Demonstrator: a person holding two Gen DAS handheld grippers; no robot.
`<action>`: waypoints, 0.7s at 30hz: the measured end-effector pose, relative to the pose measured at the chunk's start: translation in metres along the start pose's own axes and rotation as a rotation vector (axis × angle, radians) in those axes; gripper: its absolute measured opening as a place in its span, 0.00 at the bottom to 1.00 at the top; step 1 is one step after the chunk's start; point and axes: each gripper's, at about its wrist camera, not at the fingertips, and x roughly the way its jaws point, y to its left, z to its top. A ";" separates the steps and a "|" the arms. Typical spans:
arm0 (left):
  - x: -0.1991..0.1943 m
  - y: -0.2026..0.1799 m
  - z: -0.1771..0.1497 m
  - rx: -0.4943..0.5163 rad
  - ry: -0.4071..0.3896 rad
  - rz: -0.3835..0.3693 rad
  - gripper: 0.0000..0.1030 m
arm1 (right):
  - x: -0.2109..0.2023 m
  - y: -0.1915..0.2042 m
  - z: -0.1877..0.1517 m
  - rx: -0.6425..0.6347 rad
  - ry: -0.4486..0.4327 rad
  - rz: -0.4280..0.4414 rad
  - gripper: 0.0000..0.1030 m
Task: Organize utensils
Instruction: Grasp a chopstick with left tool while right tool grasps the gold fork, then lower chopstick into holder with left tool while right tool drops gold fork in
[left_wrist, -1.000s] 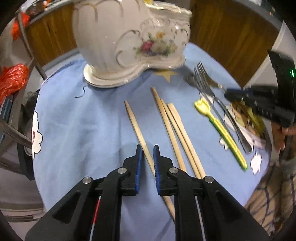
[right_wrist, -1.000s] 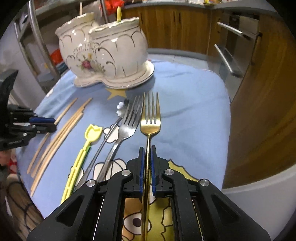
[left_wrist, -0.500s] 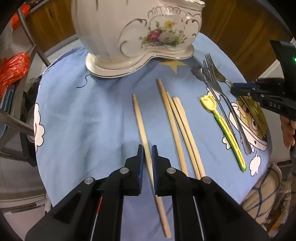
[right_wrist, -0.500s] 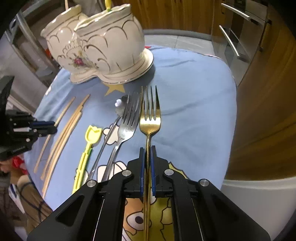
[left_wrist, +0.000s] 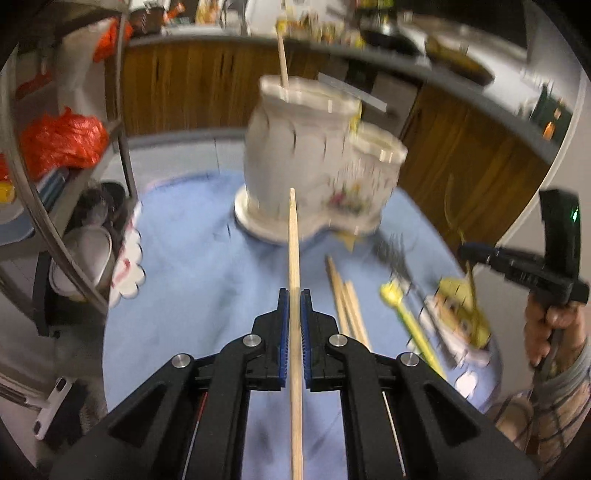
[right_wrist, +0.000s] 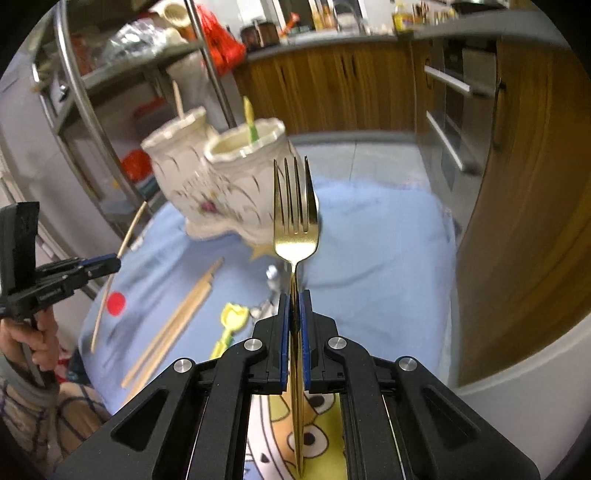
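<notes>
My left gripper (left_wrist: 294, 297) is shut on a wooden chopstick (left_wrist: 294, 251), held above the blue cloth and pointing at the white ceramic two-pot holder (left_wrist: 295, 162). One chopstick (left_wrist: 282, 66) stands in its taller pot. My right gripper (right_wrist: 294, 299) is shut on the handle of a gold fork (right_wrist: 295, 218), tines up, raised off the cloth before the holder (right_wrist: 236, 184). A yellow utensil (right_wrist: 250, 122) stands in the holder's nearer pot. Three chopsticks (left_wrist: 347, 299), a yellow utensil (left_wrist: 410, 317) and silver forks (left_wrist: 395, 254) lie on the cloth.
The round table wears a blue cloth (left_wrist: 192, 280) with cartoon prints. A metal shelf rack (left_wrist: 74, 206) with orange bags stands at the left. Wooden cabinets (right_wrist: 332, 81) and an oven front (right_wrist: 454, 118) ring the table. A hand in a plaid sleeve (left_wrist: 554, 332) holds the other gripper.
The left gripper closed on the leftmost chopstick and raised it off the cloth. The right gripper lifted the gold fork off the cloth. Both views have tilted up toward the holder.
</notes>
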 end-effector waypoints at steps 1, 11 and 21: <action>-0.005 0.001 0.001 -0.008 -0.041 -0.007 0.05 | -0.001 0.001 0.003 -0.007 -0.017 -0.010 0.06; -0.024 -0.015 0.009 0.014 -0.193 -0.020 0.05 | -0.012 0.013 0.021 -0.034 -0.145 -0.024 0.07; -0.035 -0.017 0.036 -0.014 -0.351 -0.042 0.05 | -0.027 0.023 0.050 -0.051 -0.281 -0.014 0.06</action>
